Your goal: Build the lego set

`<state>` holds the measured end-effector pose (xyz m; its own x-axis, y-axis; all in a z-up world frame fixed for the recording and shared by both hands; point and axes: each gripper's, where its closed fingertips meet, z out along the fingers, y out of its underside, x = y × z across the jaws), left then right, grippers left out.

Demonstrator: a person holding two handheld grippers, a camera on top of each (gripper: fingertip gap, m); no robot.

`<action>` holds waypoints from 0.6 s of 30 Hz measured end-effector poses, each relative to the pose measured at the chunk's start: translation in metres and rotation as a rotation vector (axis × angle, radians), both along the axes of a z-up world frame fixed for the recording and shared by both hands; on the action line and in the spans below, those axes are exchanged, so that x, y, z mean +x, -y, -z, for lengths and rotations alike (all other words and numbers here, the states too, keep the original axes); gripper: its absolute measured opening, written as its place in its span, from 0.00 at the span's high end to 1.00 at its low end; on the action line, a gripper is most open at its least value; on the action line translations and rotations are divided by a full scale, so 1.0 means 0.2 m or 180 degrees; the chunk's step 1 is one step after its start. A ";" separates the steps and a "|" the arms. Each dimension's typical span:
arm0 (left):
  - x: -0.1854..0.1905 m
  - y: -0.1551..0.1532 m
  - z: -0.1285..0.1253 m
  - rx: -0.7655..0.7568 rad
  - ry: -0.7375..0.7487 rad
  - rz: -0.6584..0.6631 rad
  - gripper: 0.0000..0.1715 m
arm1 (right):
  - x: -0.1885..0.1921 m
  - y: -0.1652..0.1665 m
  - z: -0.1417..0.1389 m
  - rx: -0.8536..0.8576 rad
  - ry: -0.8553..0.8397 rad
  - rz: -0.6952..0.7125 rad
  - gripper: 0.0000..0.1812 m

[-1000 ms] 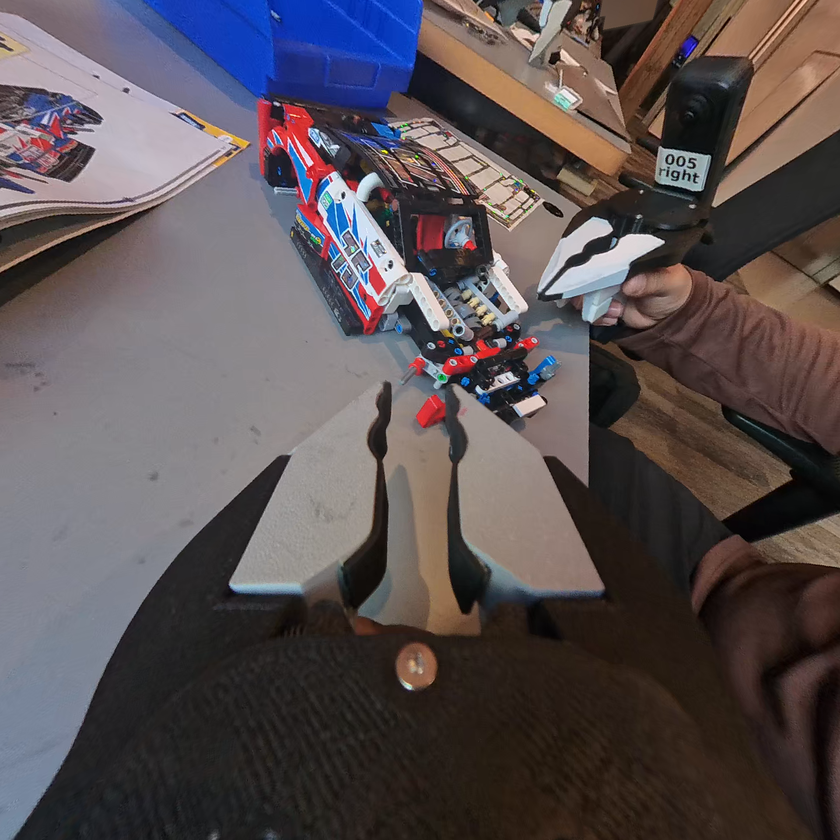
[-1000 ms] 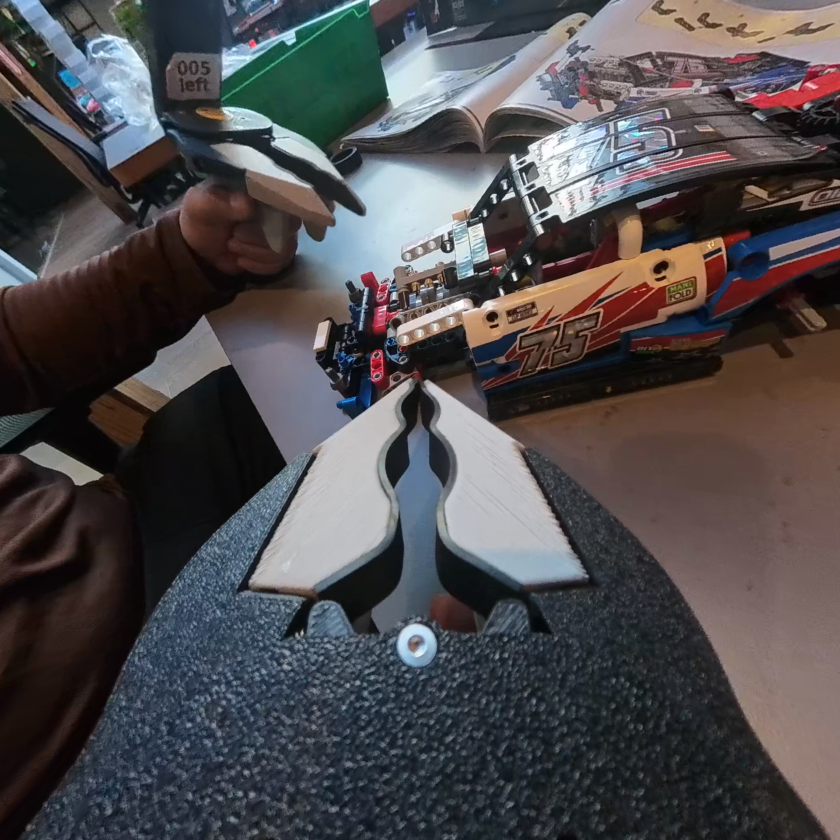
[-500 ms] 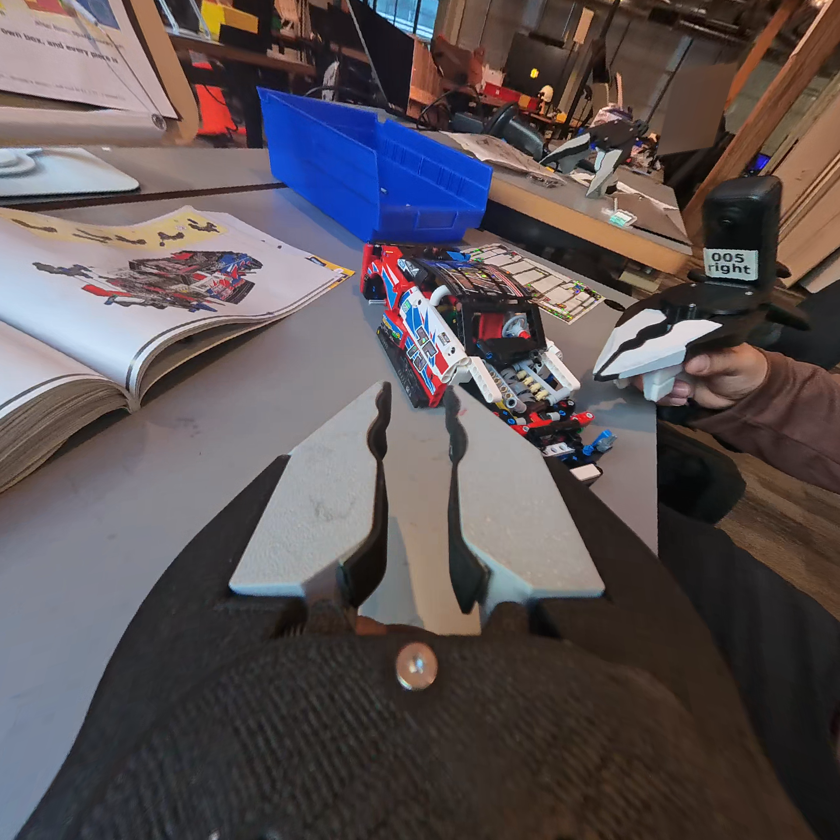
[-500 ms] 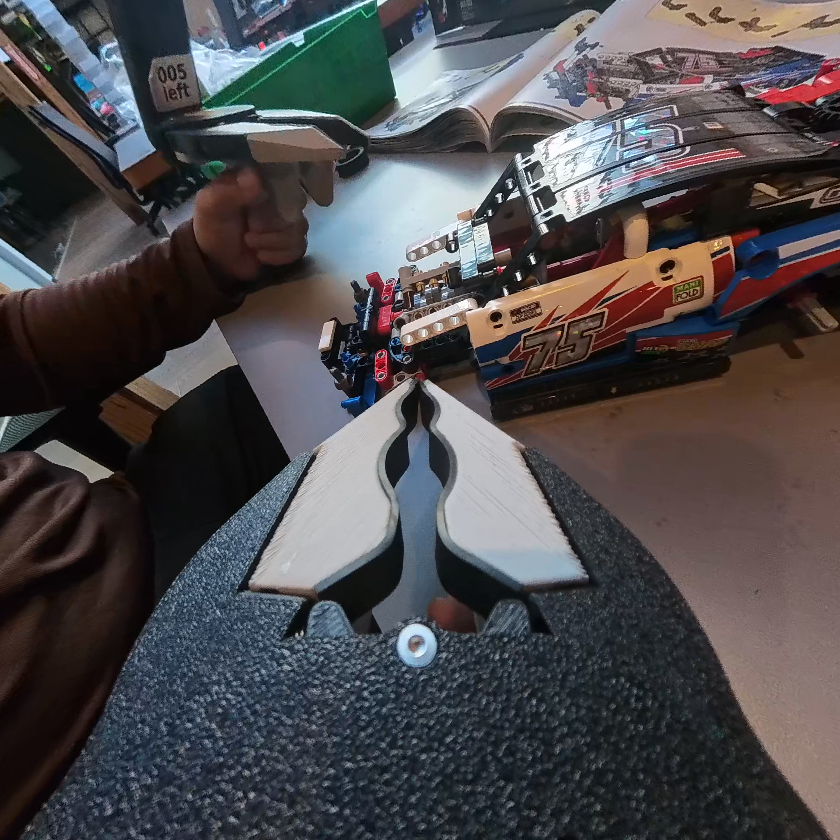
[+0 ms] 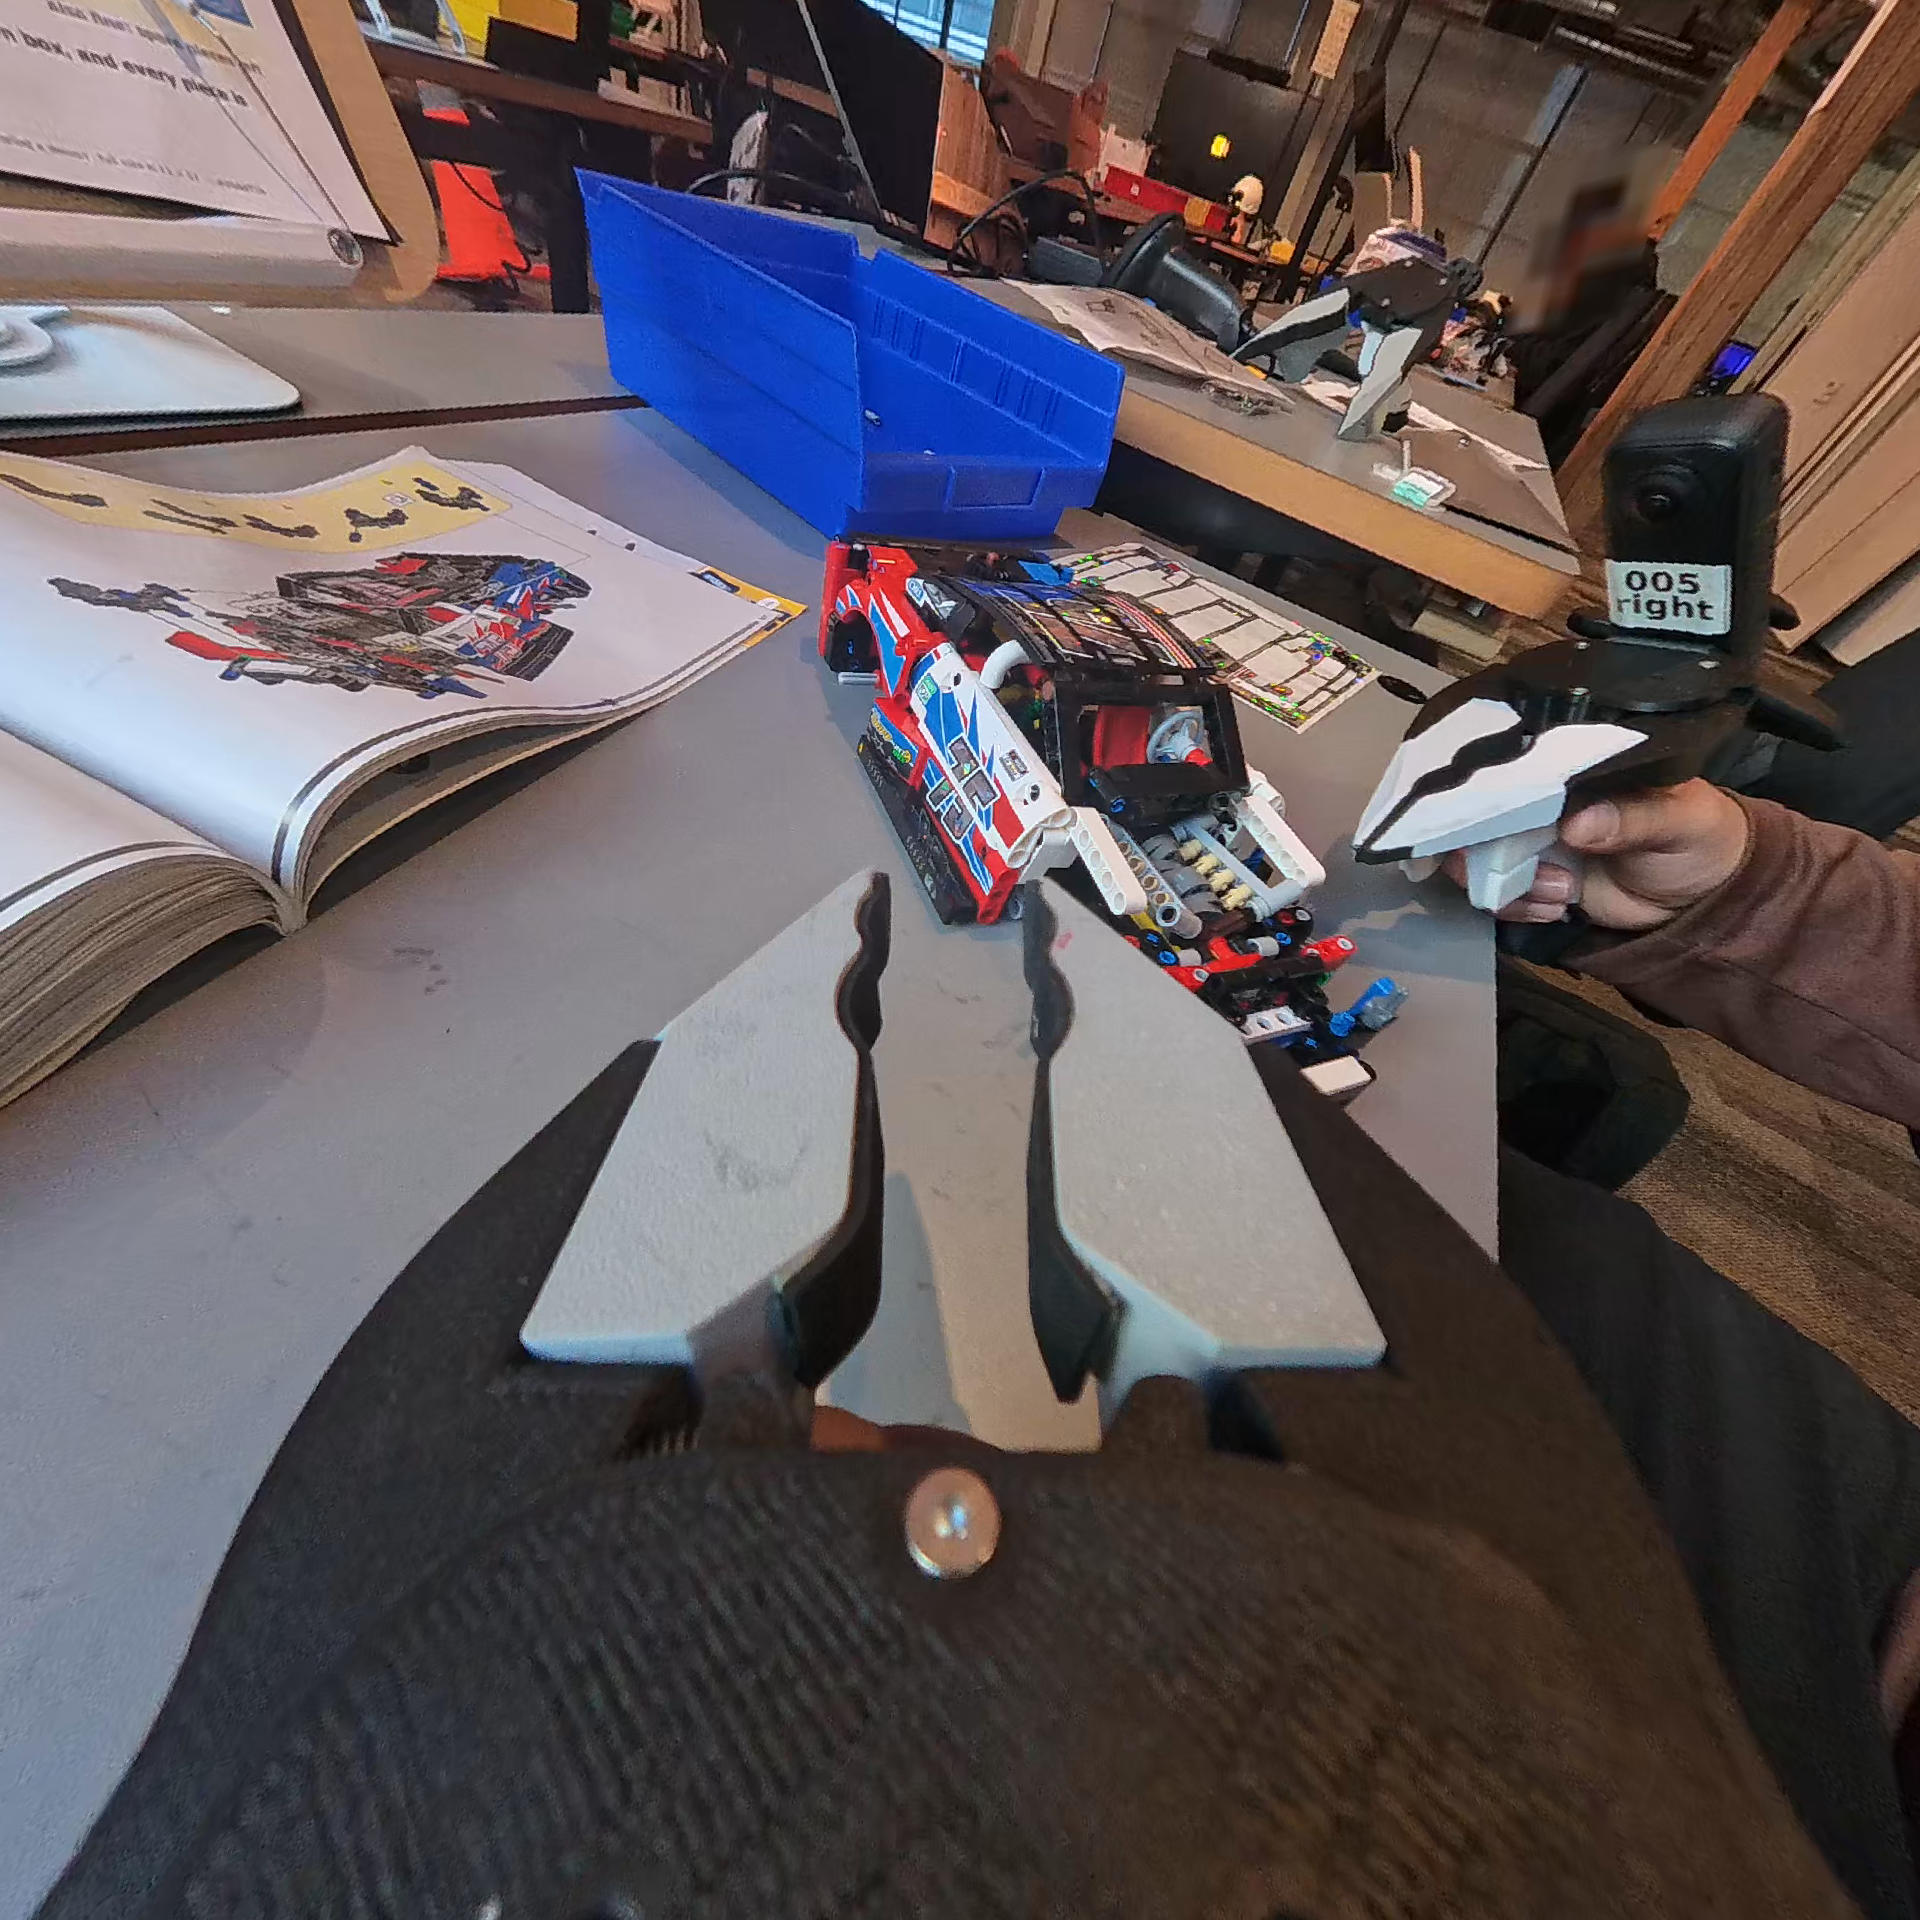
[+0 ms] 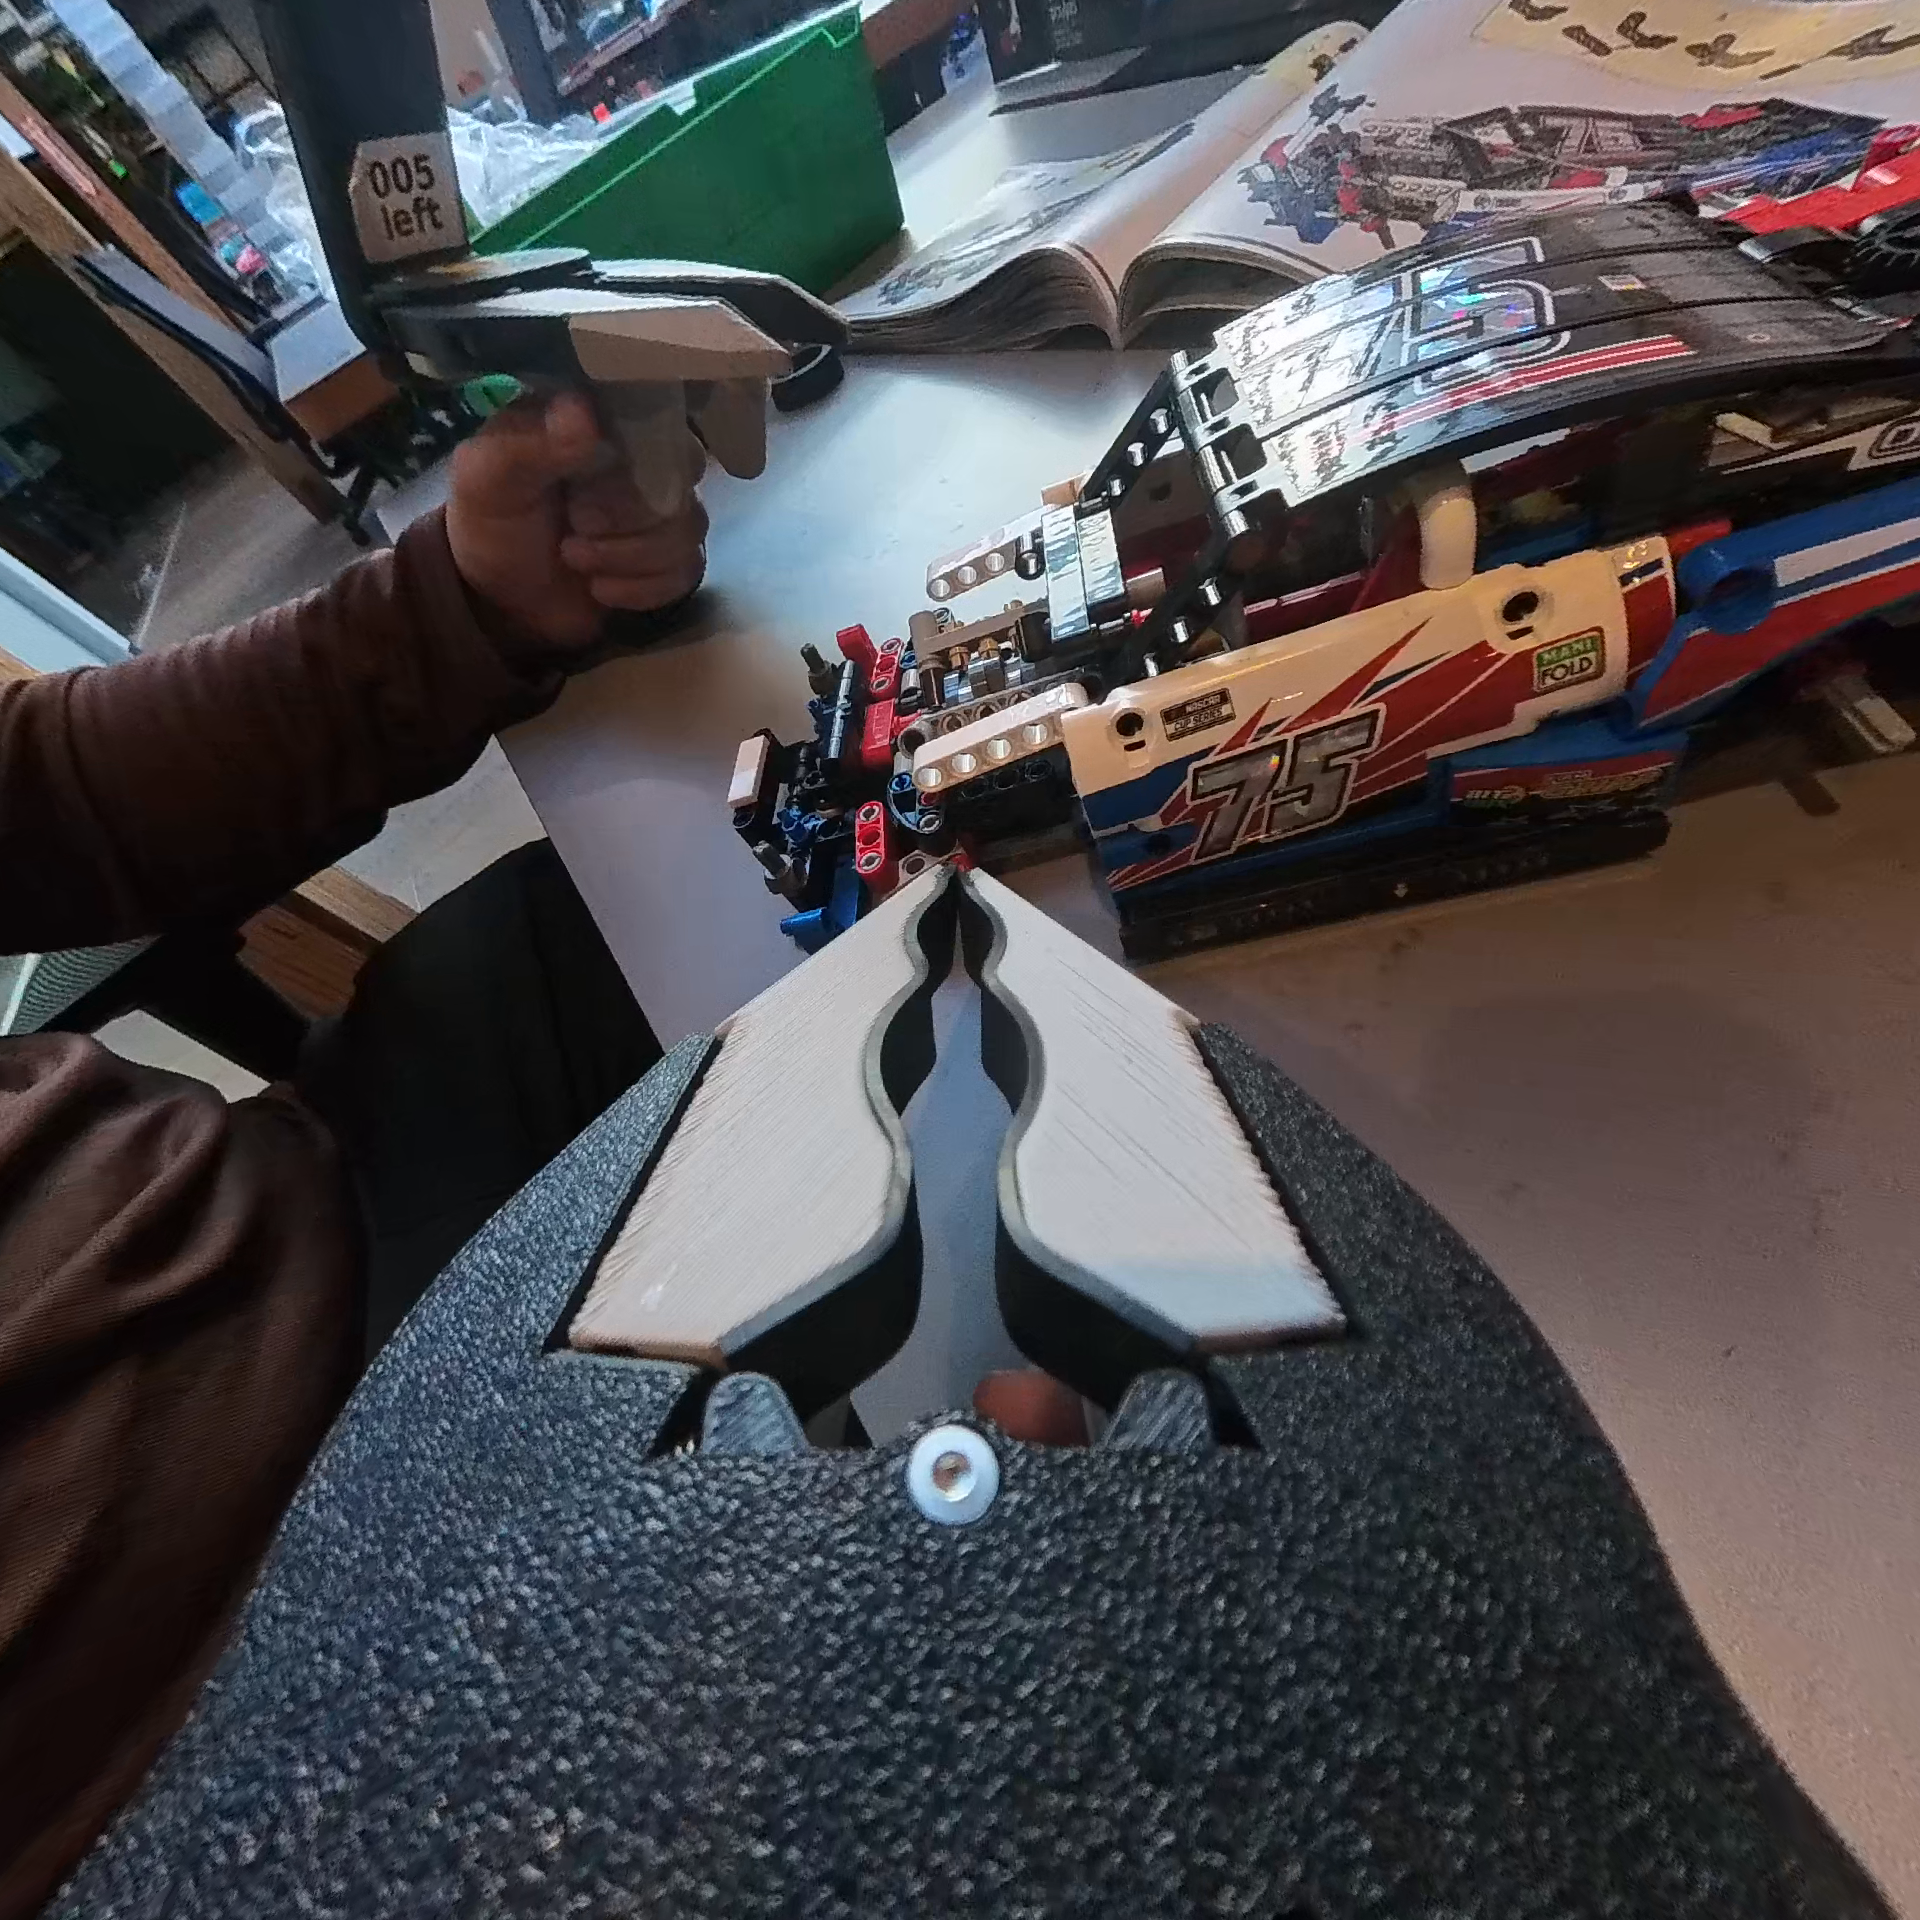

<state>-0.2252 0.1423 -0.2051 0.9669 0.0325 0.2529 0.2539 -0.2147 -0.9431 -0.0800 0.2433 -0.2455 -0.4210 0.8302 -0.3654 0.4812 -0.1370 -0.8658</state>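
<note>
A partly built red, white and blue lego race car (image 5: 997, 748) lies on the grey table (image 5: 468, 1039), its open front frame toward the near table edge. It also shows in the right wrist view (image 6: 1351, 727). My left gripper (image 5: 956, 899) is open and empty, held level above the table short of the car's front. My right gripper (image 6: 956, 883) is shut and empty, with its tips close to the car's front frame. Each gripper shows in the other's view: the right one (image 5: 1455, 790) and the left one (image 6: 665, 332).
An open instruction book (image 5: 312, 665) lies left of the car. A blue bin (image 5: 831, 353) stands behind the car and a sticker sheet (image 5: 1226, 634) lies beside it. A green bin (image 6: 707, 156) stands farther back. The table edge (image 5: 1491, 1039) runs just right of the car's front. Across from one pair of fingers to the other is roughly 20 centimeters.
My left gripper has tilted up from pointing down at the table to level and drawn back from the car's front. Its jaws stay open. The right gripper has barely moved.
</note>
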 end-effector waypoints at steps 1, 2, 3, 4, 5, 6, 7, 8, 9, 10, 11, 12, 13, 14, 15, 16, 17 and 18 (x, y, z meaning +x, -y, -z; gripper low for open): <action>0.00 0.00 0.00 -0.0006 0.0000 -0.0001 0.87 | 0.00 0.00 0.00 -0.0003 0.0002 -0.0004 1.00; 0.00 0.00 0.00 -0.0008 -0.0001 -0.0001 0.87 | 0.00 0.00 0.00 -0.0009 0.0003 -0.0009 1.00; 0.00 0.00 0.00 -0.0008 0.0000 -0.0002 0.87 | 0.00 0.00 0.00 -0.0015 0.0004 -0.0014 1.00; 0.00 0.00 0.00 -0.0009 0.0006 -0.0001 0.87 | 0.00 0.00 0.00 -0.0021 0.0004 -0.0021 1.00; 0.00 0.00 0.00 -0.0011 0.0013 0.0000 0.86 | 0.00 0.00 0.00 -0.0025 0.0003 -0.0025 1.00; 0.00 0.00 0.00 -0.0012 0.0020 0.0000 0.86 | 0.00 0.00 0.00 -0.0025 0.0000 -0.0027 1.00; 0.00 0.00 0.00 -0.0015 0.0029 0.0001 0.86 | 0.00 0.00 0.00 -0.0025 0.0000 -0.0031 1.00; 0.00 0.00 0.01 -0.0018 0.0037 0.0002 0.86 | 0.00 0.00 0.00 -0.0026 0.0001 -0.0036 1.00; 0.00 0.00 0.01 -0.0017 0.0040 0.0001 0.86 | 0.00 0.00 0.00 -0.0027 0.0001 -0.0036 1.00; 0.00 0.00 0.00 -0.0013 0.0042 0.0001 0.86 | 0.00 0.00 0.00 -0.0027 0.0001 -0.0034 1.00; 0.00 0.00 0.00 -0.0010 0.0043 0.0001 0.86 | 0.00 0.00 0.00 -0.0026 -0.0001 -0.0032 1.00; 0.00 0.00 0.00 -0.0007 0.0041 0.0001 0.86 | 0.00 0.00 0.00 -0.0023 -0.0003 -0.0027 1.00; 0.00 0.00 0.00 -0.0003 0.0039 0.0000 0.86 | 0.00 0.00 0.00 -0.0018 -0.0004 -0.0023 1.00; 0.00 0.00 0.00 0.0000 0.0037 0.0001 0.86 | 0.00 0.00 0.00 -0.0013 -0.0004 -0.0021 1.00; 0.00 0.00 0.00 0.0002 0.0035 0.0001 0.86 | 0.00 0.00 0.00 -0.0009 -0.0003 -0.0019 1.00; 0.00 0.00 0.00 0.0005 0.0032 0.0001 0.86 | 0.00 0.00 0.00 -0.0006 -0.0003 -0.0017 1.00; 0.00 0.00 0.00 0.0009 0.0030 0.0001 0.86 | 0.00 0.00 0.00 -0.0004 -0.0004 -0.0016 1.00; 0.00 0.00 0.00 0.0012 0.0028 0.0002 0.86 | 0.00 0.00 0.00 -0.0004 -0.0004 -0.0014 1.00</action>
<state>-0.2258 0.1427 -0.2048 0.9647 0.0310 0.2615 0.2621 -0.2113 -0.9416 -0.0794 0.2432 -0.2453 -0.4252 0.8278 -0.3659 0.4807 -0.1360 -0.8663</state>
